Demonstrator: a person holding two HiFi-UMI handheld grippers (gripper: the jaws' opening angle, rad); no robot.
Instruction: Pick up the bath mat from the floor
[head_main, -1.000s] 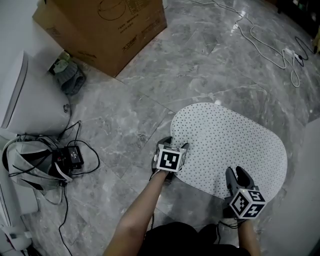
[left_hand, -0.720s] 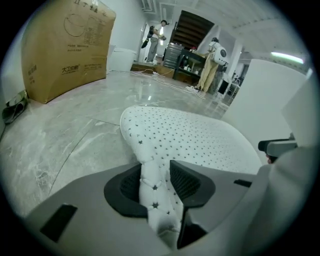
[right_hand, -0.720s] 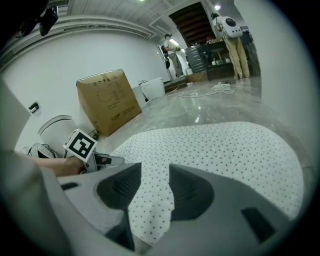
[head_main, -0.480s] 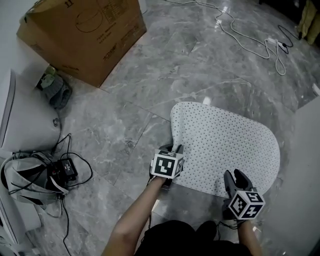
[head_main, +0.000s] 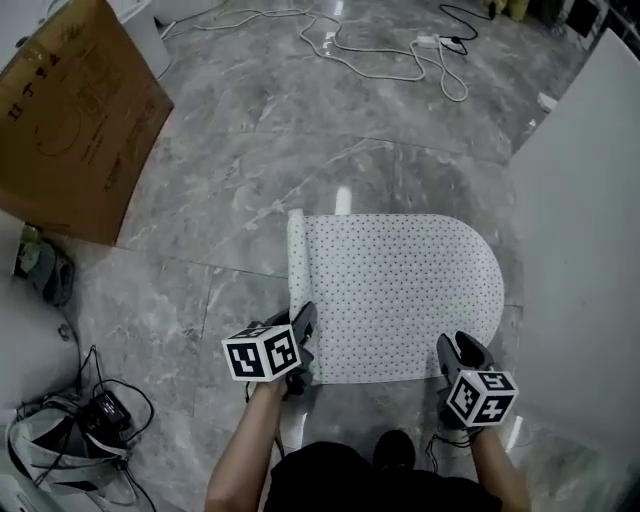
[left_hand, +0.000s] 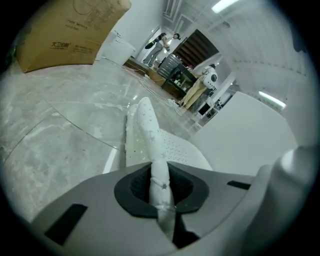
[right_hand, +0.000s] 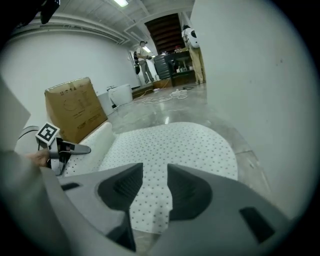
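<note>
In the head view, the white, dotted, round-ended bath mat (head_main: 400, 290) lies on the grey marble floor (head_main: 250, 180), its left edge curled up at the left gripper (head_main: 303, 330), with the right gripper (head_main: 458, 350) at its near right corner. The left gripper view shows jaws just closed, clenched on the raised fold. The right gripper view shows jaws closing yet apart, astride the near edge. One grip is made; the second grip and the lift remain.
</note>
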